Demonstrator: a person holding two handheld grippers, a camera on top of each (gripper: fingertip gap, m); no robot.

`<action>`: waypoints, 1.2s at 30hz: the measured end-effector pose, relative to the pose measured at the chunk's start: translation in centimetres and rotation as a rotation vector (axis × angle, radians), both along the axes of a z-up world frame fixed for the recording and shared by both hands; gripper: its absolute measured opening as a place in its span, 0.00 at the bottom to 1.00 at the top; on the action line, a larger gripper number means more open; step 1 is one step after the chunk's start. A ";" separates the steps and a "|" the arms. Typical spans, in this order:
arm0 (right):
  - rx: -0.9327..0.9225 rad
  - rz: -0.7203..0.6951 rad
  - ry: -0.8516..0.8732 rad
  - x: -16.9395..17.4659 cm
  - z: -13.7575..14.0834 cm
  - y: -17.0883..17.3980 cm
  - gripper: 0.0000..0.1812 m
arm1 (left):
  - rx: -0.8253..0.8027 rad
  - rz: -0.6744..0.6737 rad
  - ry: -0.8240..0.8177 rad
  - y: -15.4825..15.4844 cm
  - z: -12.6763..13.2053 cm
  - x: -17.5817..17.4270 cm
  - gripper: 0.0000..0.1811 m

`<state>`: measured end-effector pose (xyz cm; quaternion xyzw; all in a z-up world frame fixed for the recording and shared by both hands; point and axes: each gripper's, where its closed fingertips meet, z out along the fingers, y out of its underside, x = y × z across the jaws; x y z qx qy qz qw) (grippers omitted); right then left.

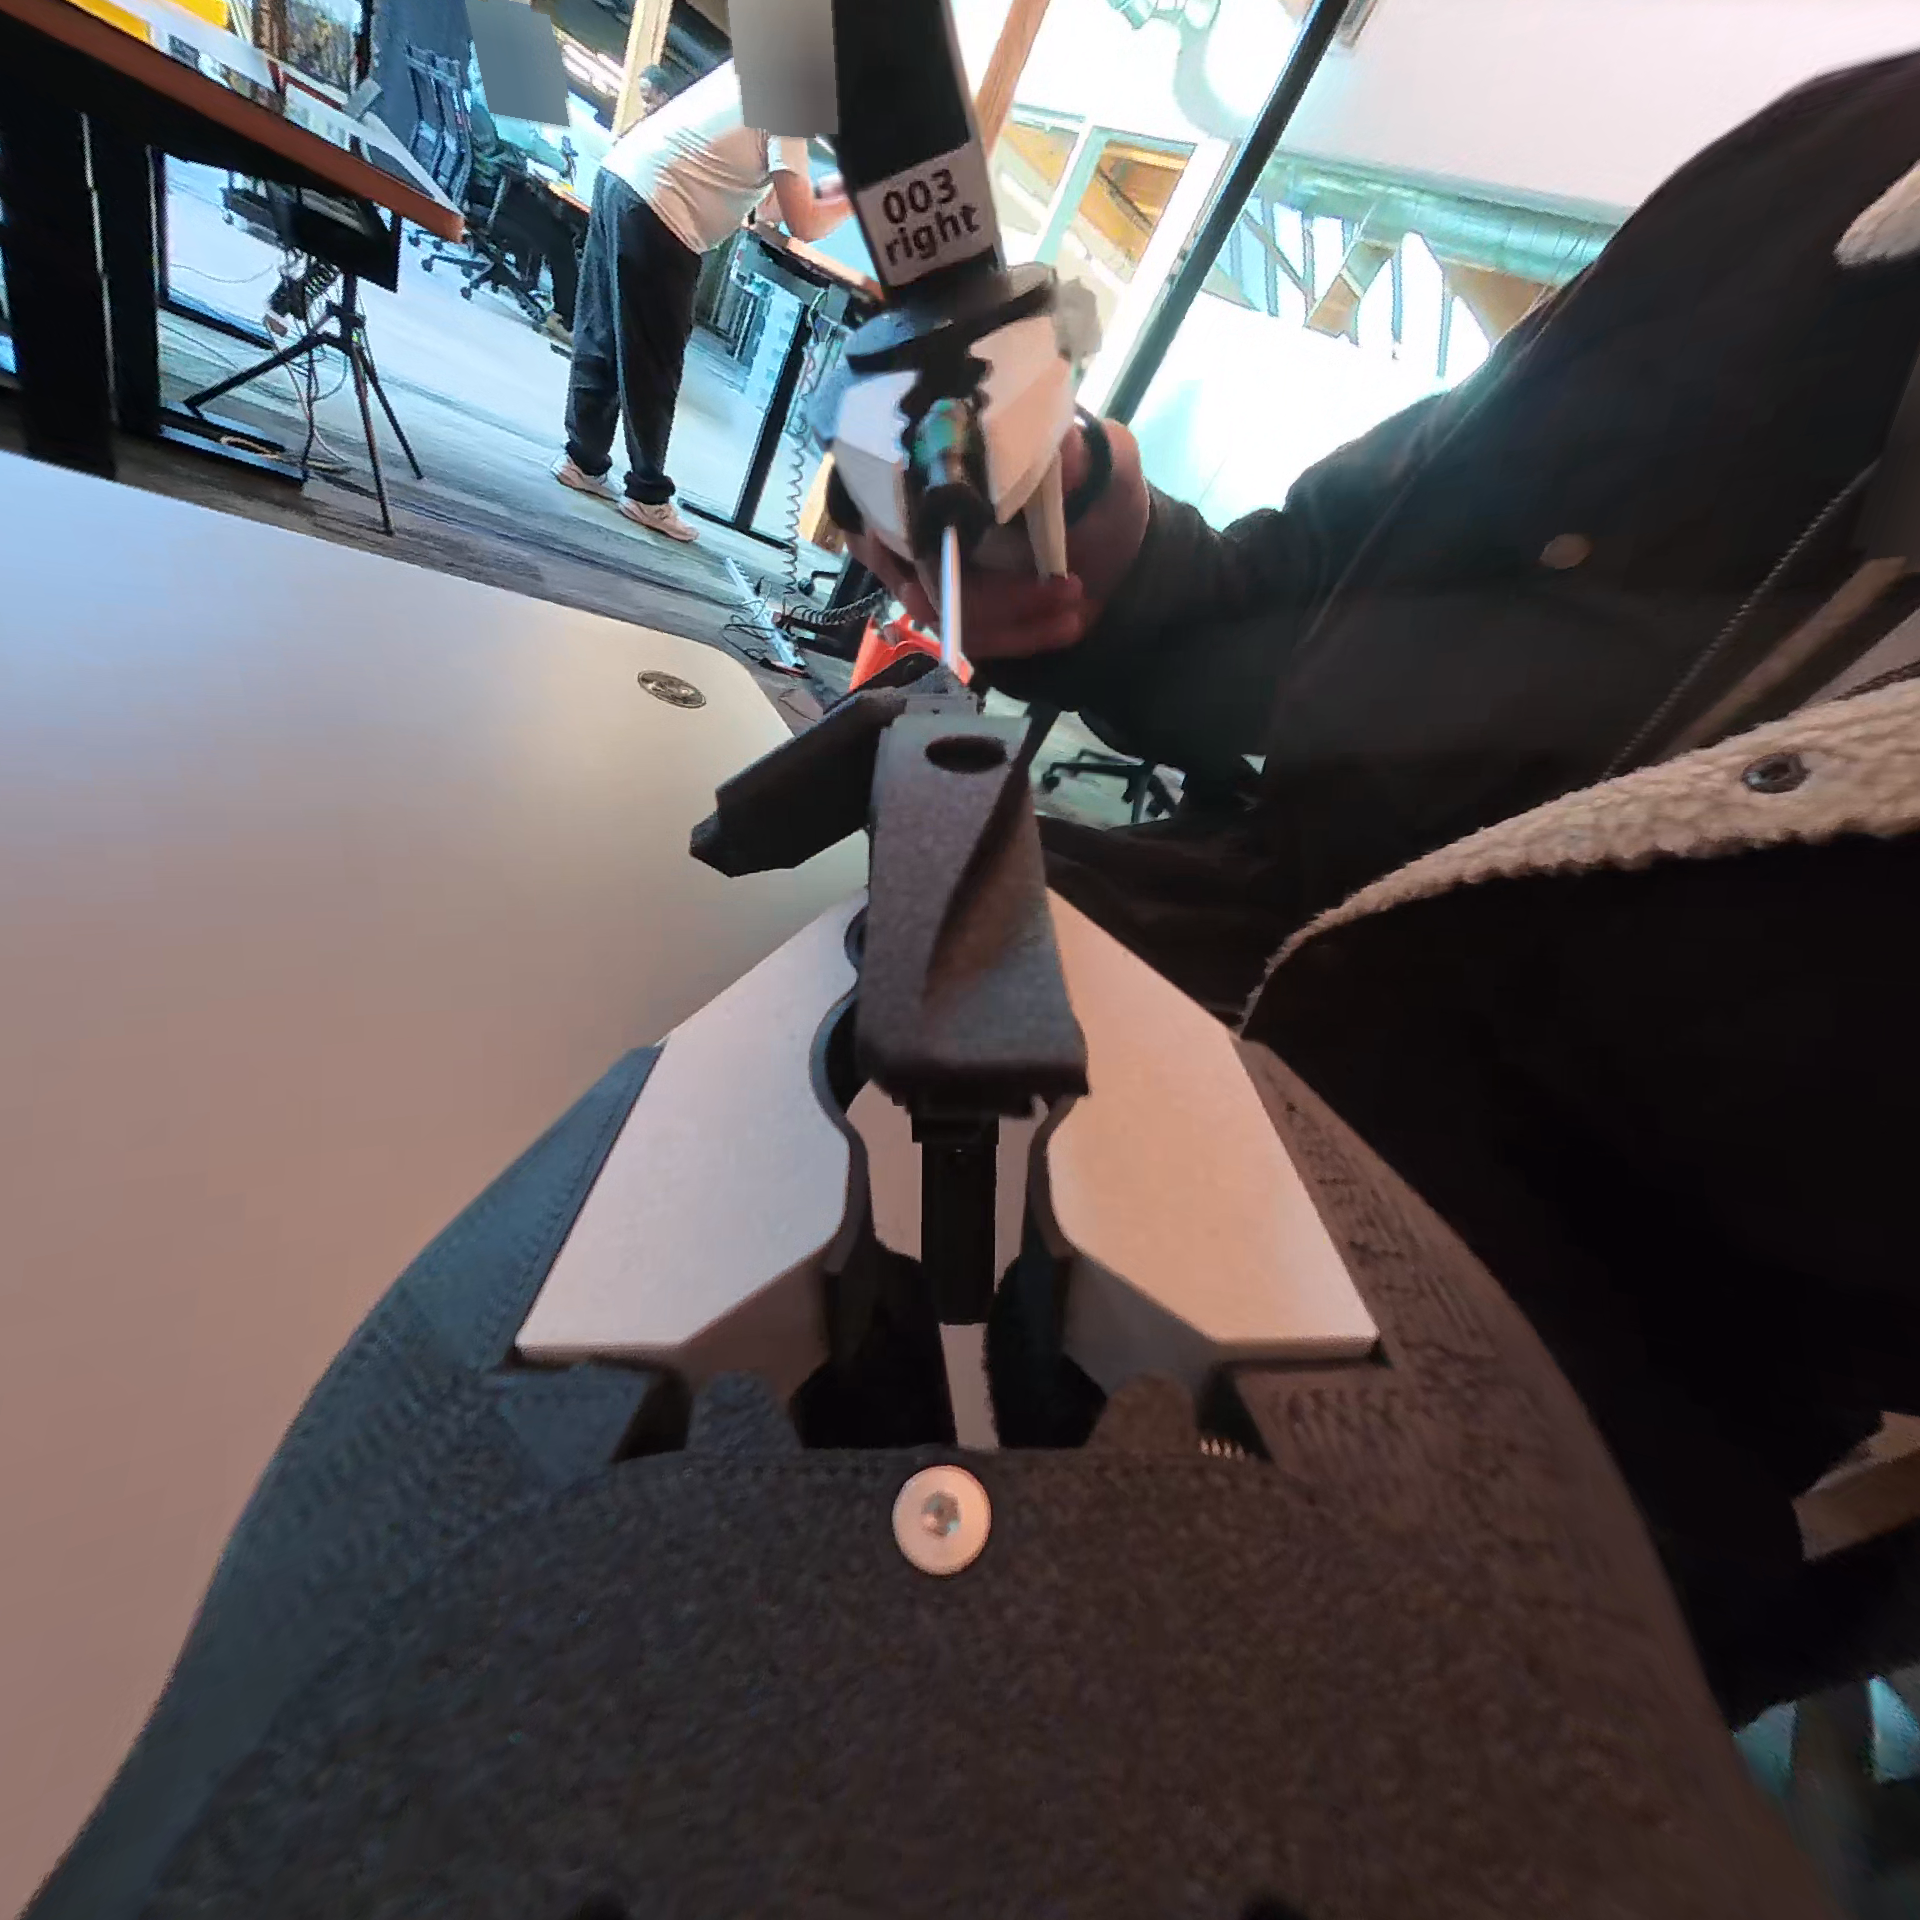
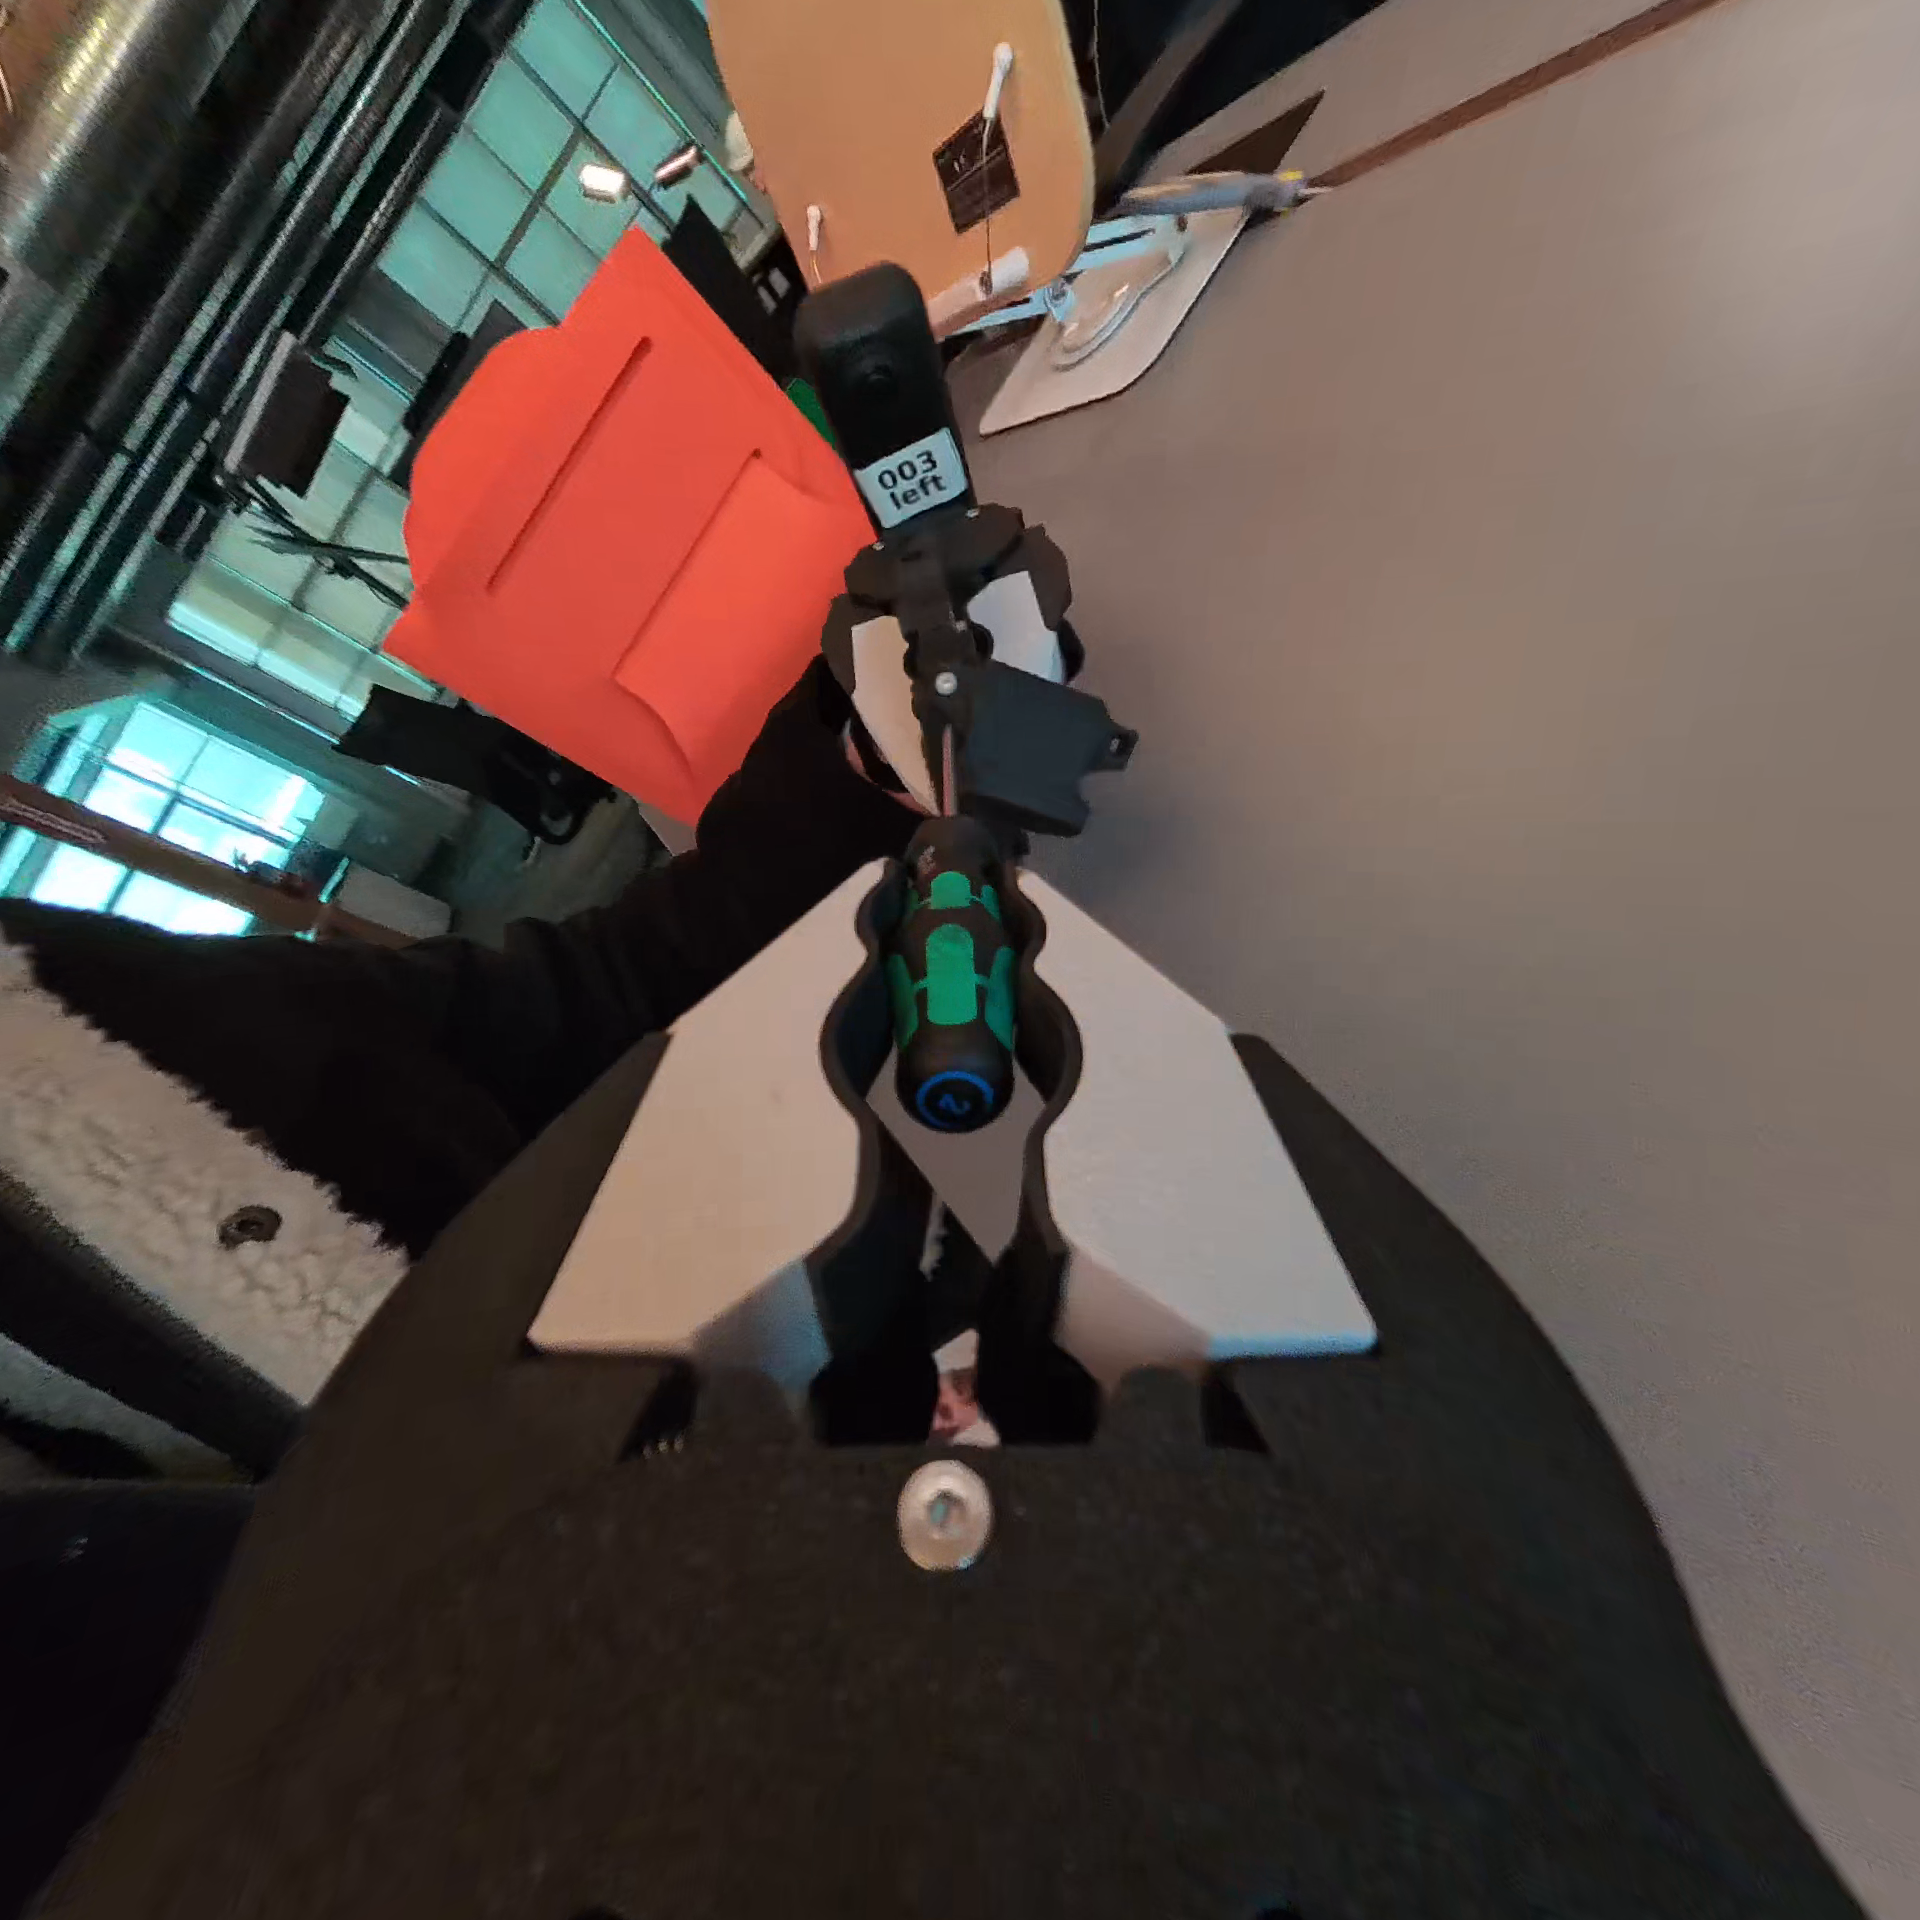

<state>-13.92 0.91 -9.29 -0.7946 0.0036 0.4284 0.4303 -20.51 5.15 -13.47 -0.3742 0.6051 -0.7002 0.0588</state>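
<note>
Plastic, dark and grainy, fills your left wrist view: the left claw (image 1: 961, 1049) is clamped on a black printed bracket (image 1: 961, 935), a stiff, angular part with a round hole near its far end and a boxy wing jutting left. Judging by the layered print, it is light and rigid, and its rough faces should not slip against the smooth pale fingers (image 1: 727, 1174). You have it by the narrow lower stem, which looks the sound place to hold. The steel shaft (image 1: 951, 592) of the screwdriver comes down from the right claw (image 1: 961, 457) to the bracket's top end. The pale matte surface (image 1: 312, 883) lies to the left, well below.

In your right wrist view, the right claw (image 2: 951, 997) is closed round the screwdriver handle (image 2: 951, 987), a bulbous black-and-green grip with a blue ring on its butt. The handle looks rubbery and grippy, the thin shaft stiff. Its tip meets the bracket (image 2: 1039, 748) held in the left claw (image 2: 951, 644), above the grey surface (image 2: 1507, 831). An orange panel (image 2: 623, 582) stands behind.
</note>
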 end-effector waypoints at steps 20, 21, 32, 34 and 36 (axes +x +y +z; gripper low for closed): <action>-0.007 0.019 -0.072 -0.4 -0.3 0.1 0.09 | 0.074 -0.026 0.035 -1.0 -1.2 -0.1 0.12; -0.003 0.022 -0.086 -0.3 -0.3 0.1 0.09 | 0.077 -0.025 0.036 -1.0 -1.3 0.0 0.12; 0.673 0.282 -0.977 -1.2 0.6 0.2 0.09 | 0.077 -0.048 0.050 -1.1 -1.3 -0.4 0.12; 0.823 0.350 -1.156 -1.6 0.7 -0.1 0.09 | 0.084 -0.063 0.049 -1.4 -1.3 -0.6 0.12; 0.940 0.432 -1.308 -1.7 0.9 -0.4 0.09 | 0.087 -0.083 0.055 -1.8 -1.4 -0.7 0.12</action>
